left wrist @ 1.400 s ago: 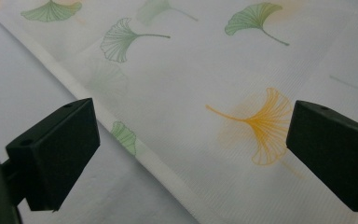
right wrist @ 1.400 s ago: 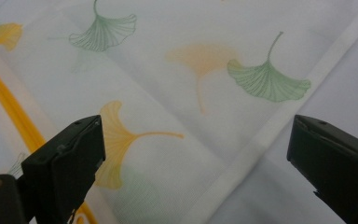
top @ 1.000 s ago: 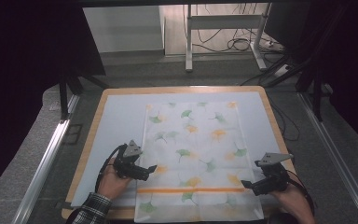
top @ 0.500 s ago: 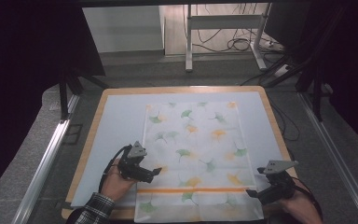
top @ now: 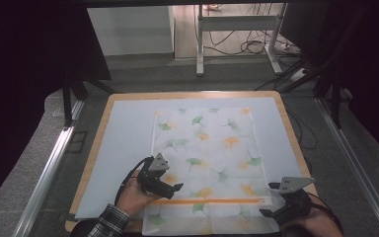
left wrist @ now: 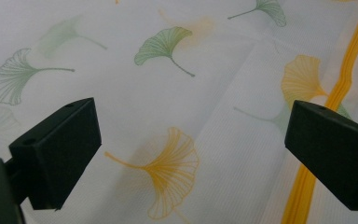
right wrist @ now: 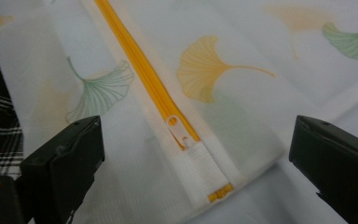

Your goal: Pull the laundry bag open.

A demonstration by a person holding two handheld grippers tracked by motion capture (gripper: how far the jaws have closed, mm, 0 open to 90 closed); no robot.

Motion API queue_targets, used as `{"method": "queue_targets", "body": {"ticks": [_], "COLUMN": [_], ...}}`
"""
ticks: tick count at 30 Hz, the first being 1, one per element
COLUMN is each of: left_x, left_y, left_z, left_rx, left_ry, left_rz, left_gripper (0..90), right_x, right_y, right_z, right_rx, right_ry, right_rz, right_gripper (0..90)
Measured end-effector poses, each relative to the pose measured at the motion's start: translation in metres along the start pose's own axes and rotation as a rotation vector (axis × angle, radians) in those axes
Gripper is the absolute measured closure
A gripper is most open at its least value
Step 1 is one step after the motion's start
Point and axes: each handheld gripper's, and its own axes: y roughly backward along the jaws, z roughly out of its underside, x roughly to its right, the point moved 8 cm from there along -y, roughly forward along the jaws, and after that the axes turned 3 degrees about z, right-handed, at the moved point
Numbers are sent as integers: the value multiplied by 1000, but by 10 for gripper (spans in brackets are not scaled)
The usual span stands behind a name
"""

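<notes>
The counter (top: 103, 148) holds a white mesh bag (top: 212, 148) with leaf pictures, lying flat in its middle. The bag's orange zipper (top: 212, 201) runs across the near end. The left gripper (top: 173, 188) sits over the bag's left edge, fingers apart. The right gripper (top: 270, 200) sits at the zipper's right end by the little white pull (right wrist: 177, 128), fingers apart.

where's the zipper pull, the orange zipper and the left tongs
white zipper pull (right wrist: 178, 129), right gripper view, on its tab
orange zipper of the leaf-print mesh bag (top: 212, 201), high view, mid-length
left tongs (top: 177, 187), high view, between the tips
</notes>
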Motion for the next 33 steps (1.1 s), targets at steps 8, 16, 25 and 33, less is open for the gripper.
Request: {"method": "queue_targets", "body": {"ticks": [8, 16, 25, 33], "left_x": [5, 15, 25, 28], "left_y": [-3, -12, -19, -25], "left_z": [-4, -16, -27, -29], "left_rx": [6, 15, 18, 10], "left_ry": [1, -13, -38, -43], "left_rz": [24, 62, 82, 99], "left_gripper": [52, 63, 65, 67], "right_x": [-4, -4, 5, 4], "right_y": [-10, -11, -8, -7], "right_z": [6, 8, 8, 7], "right_rx": [-38, -33, -23, -29], "right_ry": [45, 73, -4, 44], "right_rz": [-6, 28, 28, 73], "right_gripper": [53, 52, 93, 103]}}
